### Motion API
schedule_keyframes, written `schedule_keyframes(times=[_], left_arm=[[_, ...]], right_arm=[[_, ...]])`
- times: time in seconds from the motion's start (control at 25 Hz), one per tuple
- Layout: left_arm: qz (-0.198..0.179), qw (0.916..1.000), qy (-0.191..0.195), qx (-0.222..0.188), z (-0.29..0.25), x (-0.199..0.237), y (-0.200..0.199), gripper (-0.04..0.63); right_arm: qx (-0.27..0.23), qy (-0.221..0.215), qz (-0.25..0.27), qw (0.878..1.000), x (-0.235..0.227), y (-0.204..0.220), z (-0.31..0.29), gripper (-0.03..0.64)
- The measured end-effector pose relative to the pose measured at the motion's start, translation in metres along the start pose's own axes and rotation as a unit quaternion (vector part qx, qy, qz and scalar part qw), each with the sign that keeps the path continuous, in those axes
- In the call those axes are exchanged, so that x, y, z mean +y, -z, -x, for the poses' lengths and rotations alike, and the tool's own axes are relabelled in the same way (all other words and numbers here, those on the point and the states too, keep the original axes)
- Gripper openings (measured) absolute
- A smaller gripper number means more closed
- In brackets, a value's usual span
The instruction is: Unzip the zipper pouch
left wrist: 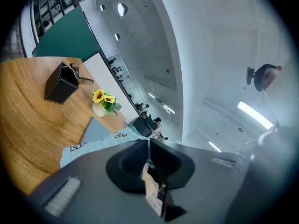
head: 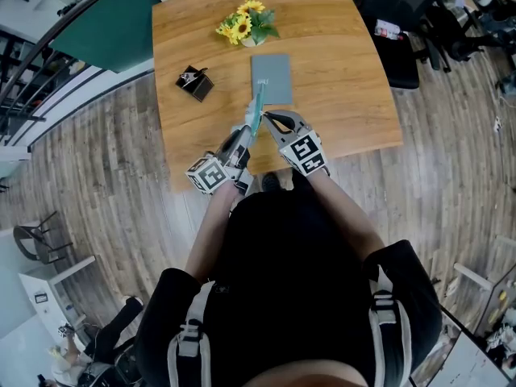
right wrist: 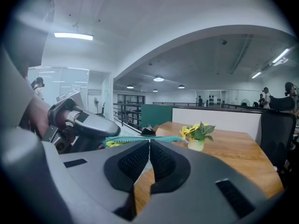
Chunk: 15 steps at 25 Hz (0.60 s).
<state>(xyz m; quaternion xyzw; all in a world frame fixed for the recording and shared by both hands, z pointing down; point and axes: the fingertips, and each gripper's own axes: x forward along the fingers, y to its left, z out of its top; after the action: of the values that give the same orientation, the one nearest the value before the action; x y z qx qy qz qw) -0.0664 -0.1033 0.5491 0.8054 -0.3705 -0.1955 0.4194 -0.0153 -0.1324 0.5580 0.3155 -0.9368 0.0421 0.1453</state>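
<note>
The zipper pouch [head: 257, 111] is held in the air over the near edge of the table [head: 347, 71], between the two grippers. The left gripper [left wrist: 148, 148] is clenched on the pale blue fabric at the end nearest the person. The jaws of the right gripper [right wrist: 149, 143] are pressed together at the pouch's upper edge, probably on the zipper pull, though the pull itself is too small to see.

The main risk, in my judgement, is that the right jaws hold only a little fabric or the tip of the pull. Then they may slip off when the pulling starts, and the zipper stays closed. If the left grip is shallow, the pouch may slide out and fall on the table. A pull not along the zipper line may also jam the slider.

The pouch stands on its thin edge. Its long axis runs away from the person, towards the grey pad [head: 272, 79], and lies about level.
</note>
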Motion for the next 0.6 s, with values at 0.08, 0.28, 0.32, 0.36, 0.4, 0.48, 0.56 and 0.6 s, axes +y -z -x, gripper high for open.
schedule_keyframes(times=[0.08, 0.28, 0.32, 0.36, 0.4, 0.48, 0.56, 0.6], left_arm=[[0.000, 1.0000, 0.001, 0.000, 0.0008, -0.0006, 0.0005, 0.015], [-0.006, 1.0000, 0.002, 0.005, 0.0018, -0.0033, 0.0027, 0.015], [-0.006, 1.0000, 0.002, 0.006, 0.0019, -0.0036, 0.0035, 0.016], [-0.005, 1.0000, 0.002, 0.006, 0.0021, -0.0036, 0.0041, 0.015], [-0.005, 1.0000, 0.002, 0.006, 0.0024, -0.0034, 0.0045, 0.015], [-0.005, 1.0000, 0.002, 0.007, 0.0024, -0.0028, 0.0050, 0.015], [-0.005, 0.9999, 0.002, 0.008, 0.0018, -0.0032, 0.0048, 0.015], [-0.006, 0.9999, 0.002, 0.009, 0.0016, -0.0033, 0.0047, 0.015]], right_arm=[[-0.002, 0.002, 0.000, 1.000, -0.0001, -0.0010, 0.0003, 0.009], [-0.001, 0.006, -0.003, 1.000, -0.0013, -0.0009, 0.0012, 0.009], [-0.002, 0.006, -0.002, 1.000, -0.0017, -0.0017, 0.0011, 0.009], [-0.002, 0.006, -0.002, 1.000, -0.0019, -0.0008, 0.0008, 0.009], [0.001, 0.006, -0.003, 1.000, -0.0020, 0.0012, 0.0006, 0.011], [0.005, 0.007, -0.005, 1.000, -0.0021, 0.0038, 0.0004, 0.011], [0.006, 0.008, -0.005, 1.000, -0.0026, 0.0030, 0.0001, 0.011], [0.005, 0.008, -0.004, 1.000, -0.0028, 0.0021, -0.0002, 0.011]])
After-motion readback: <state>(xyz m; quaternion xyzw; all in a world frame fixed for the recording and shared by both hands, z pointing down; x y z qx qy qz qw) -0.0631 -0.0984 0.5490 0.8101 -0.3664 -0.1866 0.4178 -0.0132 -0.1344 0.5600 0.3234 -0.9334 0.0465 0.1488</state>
